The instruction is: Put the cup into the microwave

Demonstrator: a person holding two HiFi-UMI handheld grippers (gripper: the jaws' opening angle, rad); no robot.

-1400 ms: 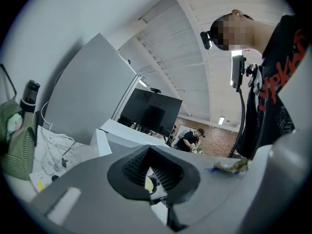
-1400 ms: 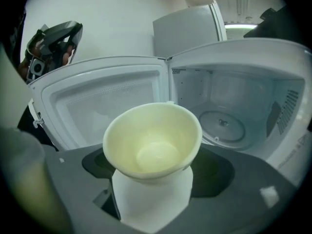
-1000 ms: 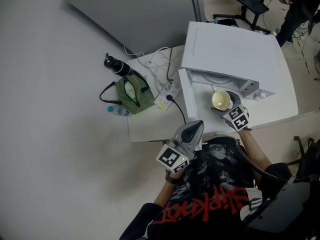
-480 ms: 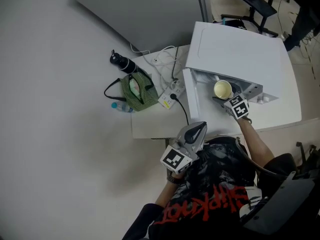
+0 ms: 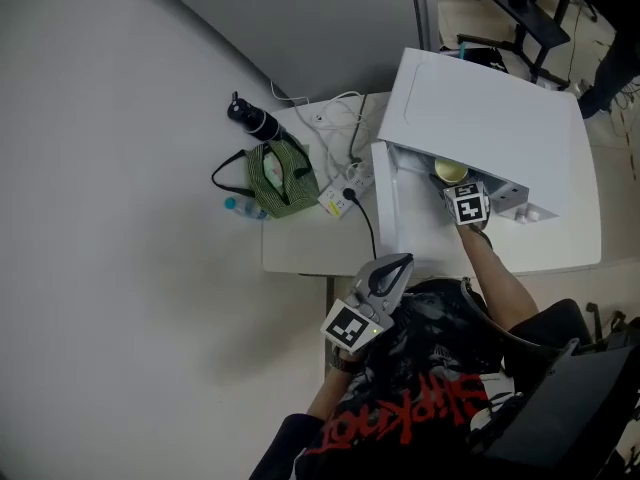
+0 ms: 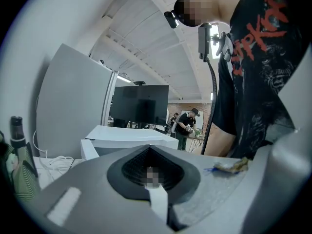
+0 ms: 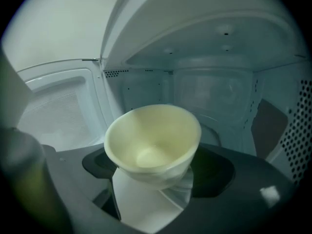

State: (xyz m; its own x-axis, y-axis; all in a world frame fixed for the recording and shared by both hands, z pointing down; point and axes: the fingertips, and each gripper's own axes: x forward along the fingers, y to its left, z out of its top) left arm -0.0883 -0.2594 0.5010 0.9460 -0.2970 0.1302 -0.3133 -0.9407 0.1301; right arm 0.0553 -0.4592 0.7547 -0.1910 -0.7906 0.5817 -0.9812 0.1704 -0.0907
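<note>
The green bag (image 5: 278, 178) lay on the table (image 5: 300, 253), at its left. The left gripper (image 5: 390, 268) hung by the person's torso, jaws pressed together with nothing between them. The right gripper (image 5: 454, 182) clamped the cream cup (image 7: 153, 140), upright, at the mouth of the open microwave (image 5: 490, 118).

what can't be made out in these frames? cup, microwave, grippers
Head view: the top of the microwave covers its cavity and most of the cup; only a sliver of rim shows.
Right gripper view: the cup's bowl hides its own base, so whether it is set down cannot be told.
Head view: the fingers of the right gripper are hidden under its own body.
Head view: the small bottle beside the green bag; label too small.
</note>
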